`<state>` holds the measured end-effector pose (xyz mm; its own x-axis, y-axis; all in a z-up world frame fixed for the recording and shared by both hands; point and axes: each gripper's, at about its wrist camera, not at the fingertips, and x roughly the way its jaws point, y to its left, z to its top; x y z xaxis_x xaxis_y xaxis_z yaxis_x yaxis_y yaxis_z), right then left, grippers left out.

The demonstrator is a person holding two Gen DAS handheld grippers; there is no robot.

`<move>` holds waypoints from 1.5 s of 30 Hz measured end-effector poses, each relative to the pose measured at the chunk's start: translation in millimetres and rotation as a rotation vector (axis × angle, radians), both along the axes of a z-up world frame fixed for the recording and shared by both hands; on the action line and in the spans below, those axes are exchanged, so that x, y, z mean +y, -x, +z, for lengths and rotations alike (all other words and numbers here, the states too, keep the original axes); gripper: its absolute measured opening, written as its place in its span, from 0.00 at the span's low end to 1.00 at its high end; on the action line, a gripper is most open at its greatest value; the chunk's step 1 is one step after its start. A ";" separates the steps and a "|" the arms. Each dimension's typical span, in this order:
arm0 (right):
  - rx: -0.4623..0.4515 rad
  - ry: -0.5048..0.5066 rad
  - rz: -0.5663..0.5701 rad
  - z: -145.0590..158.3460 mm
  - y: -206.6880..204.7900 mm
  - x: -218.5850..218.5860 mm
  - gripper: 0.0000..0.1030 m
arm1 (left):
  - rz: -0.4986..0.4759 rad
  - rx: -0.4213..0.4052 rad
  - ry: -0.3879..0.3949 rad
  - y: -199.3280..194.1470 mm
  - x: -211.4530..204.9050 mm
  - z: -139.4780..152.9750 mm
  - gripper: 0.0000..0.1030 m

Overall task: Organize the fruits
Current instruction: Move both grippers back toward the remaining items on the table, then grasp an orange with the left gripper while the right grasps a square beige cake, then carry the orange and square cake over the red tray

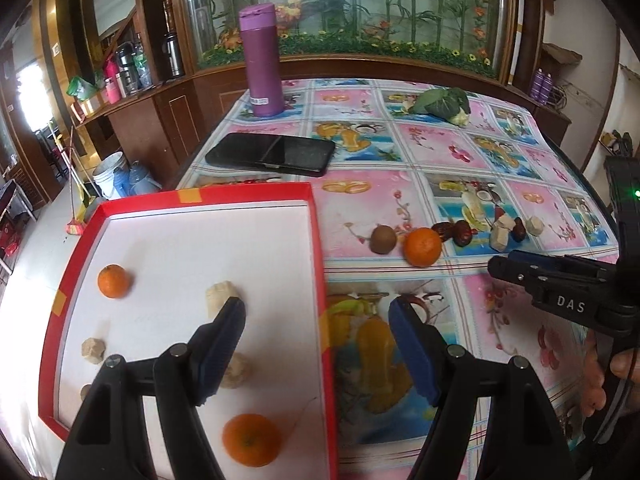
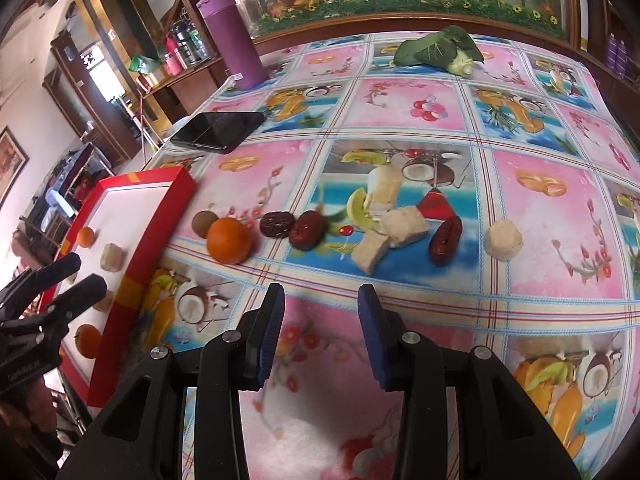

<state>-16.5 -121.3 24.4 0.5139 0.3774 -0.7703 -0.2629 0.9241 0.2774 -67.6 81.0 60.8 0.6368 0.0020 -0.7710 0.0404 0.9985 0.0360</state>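
Note:
A red-rimmed white tray (image 1: 316, 240) holds two oranges (image 1: 114, 281) (image 1: 251, 439) and several pale chunks (image 1: 221, 295). On the cloth to its right lie a kiwi (image 2: 204, 222), an orange (image 2: 229, 240), three red dates (image 2: 307, 230), two pale cubes (image 2: 404, 225) and a pale ball (image 2: 503, 239). My left gripper (image 1: 316, 322) is open and empty, straddling the tray's right rim. My right gripper (image 2: 321, 310) is open and empty above the cloth, short of the dates.
A black phone (image 1: 272, 154) lies behind the tray. A purple bottle (image 1: 262, 60) stands at the far left of the table. A leafy green vegetable (image 1: 442, 104) lies at the far side. The table edge drops off left of the tray.

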 end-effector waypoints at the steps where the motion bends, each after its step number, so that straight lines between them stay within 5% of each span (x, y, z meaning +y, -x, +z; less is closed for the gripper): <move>1: 0.002 -0.002 -0.005 -1.3 -2.0 -1.1 0.36 | -0.009 0.004 0.002 -1.6 -4.4 -0.7 0.74; 8: -0.004 -0.007 -0.044 -3.1 -15.8 -3.8 0.36 | -0.067 0.026 0.008 -16.0 -28.7 -7.0 0.71; 20: -0.053 0.051 -0.074 -5.3 -22.4 -6.8 0.21 | -0.136 0.086 0.052 -44.8 -55.0 -23.4 0.47; 45: -0.074 -0.127 -0.092 8.6 -19.1 -38.2 0.18 | -0.128 0.077 0.081 -70.2 -72.3 -29.4 0.34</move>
